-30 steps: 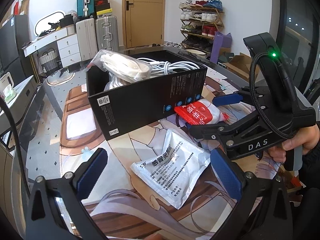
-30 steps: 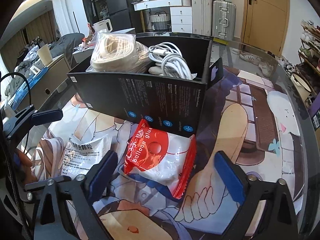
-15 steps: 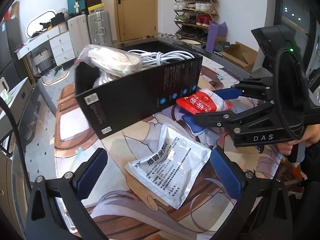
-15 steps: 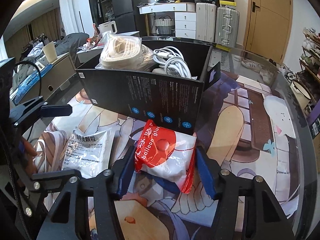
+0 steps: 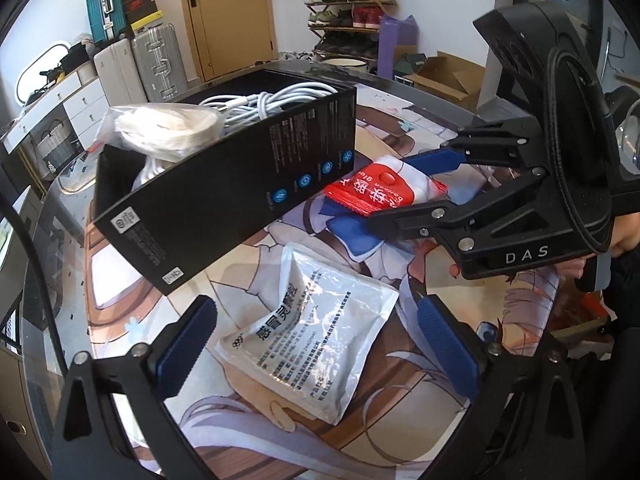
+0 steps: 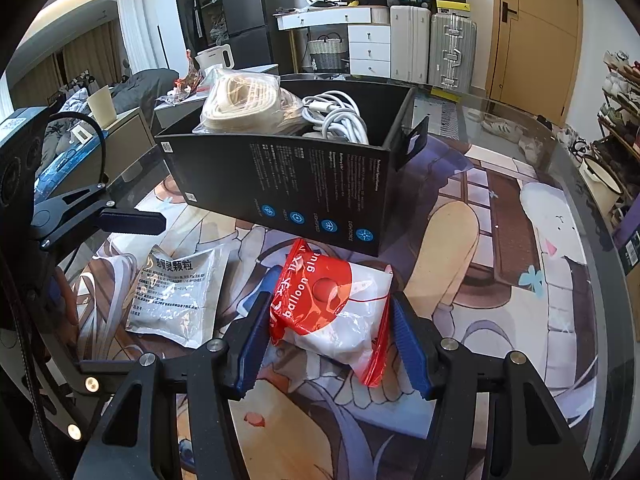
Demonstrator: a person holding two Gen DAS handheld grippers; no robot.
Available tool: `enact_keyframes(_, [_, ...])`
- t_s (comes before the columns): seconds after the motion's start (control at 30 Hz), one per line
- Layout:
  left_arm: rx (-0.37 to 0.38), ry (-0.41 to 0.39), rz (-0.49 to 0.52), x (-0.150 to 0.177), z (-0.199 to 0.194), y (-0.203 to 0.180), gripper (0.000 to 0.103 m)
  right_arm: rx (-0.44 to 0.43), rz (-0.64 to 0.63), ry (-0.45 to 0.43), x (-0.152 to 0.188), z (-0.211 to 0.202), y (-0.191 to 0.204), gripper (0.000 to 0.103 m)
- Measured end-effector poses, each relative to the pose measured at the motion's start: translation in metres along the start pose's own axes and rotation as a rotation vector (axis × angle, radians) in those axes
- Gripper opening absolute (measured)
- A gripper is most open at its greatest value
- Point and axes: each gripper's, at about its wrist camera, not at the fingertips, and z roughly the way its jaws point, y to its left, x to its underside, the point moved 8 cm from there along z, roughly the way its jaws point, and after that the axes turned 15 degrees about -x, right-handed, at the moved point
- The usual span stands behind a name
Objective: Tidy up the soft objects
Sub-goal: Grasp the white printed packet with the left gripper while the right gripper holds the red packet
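My right gripper (image 6: 330,346) is shut on a red and white balloon glue bag (image 6: 334,306) and holds it just off the printed mat, in front of the black box (image 6: 296,184). The bag also shows in the left wrist view (image 5: 382,194). The box holds a bagged beige roll (image 6: 240,102) and a white cable coil (image 6: 338,118). My left gripper (image 5: 316,350) is open over a white medicine pouch (image 5: 312,336) that lies flat on the mat. The pouch also shows in the right wrist view (image 6: 176,292).
The printed mat (image 6: 520,280) covers a glass table with a curved edge (image 6: 600,216). Suitcases (image 6: 432,48), drawers and a shoe rack (image 5: 348,4) stand beyond the table. A cardboard box (image 5: 440,76) lies on the floor.
My right gripper closed on the red and white bag and has lifted it a little. My left gripper has stayed open over the white pouch, shifting slightly.
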Motion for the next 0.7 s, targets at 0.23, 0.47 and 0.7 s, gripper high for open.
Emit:
enact_keyframes(0.23, [0.040, 0.010, 0.017, 0.004, -0.001, -0.004, 0.064, -0.001, 0.000, 0.000, 0.000, 0.000, 0.000, 0.059])
enact_keyframes(0.47, [0.047, 0.001, -0.003, 0.008, -0.008, 0.000, 0.050, -0.001, 0.001, -0.001, -0.001, 0.001, 0.001, 0.059])
enact_keyframes(0.7, [0.055, -0.012, -0.053, 0.009, -0.014, 0.008, 0.045, -0.003, 0.002, -0.003, -0.001, 0.001, 0.001, 0.059])
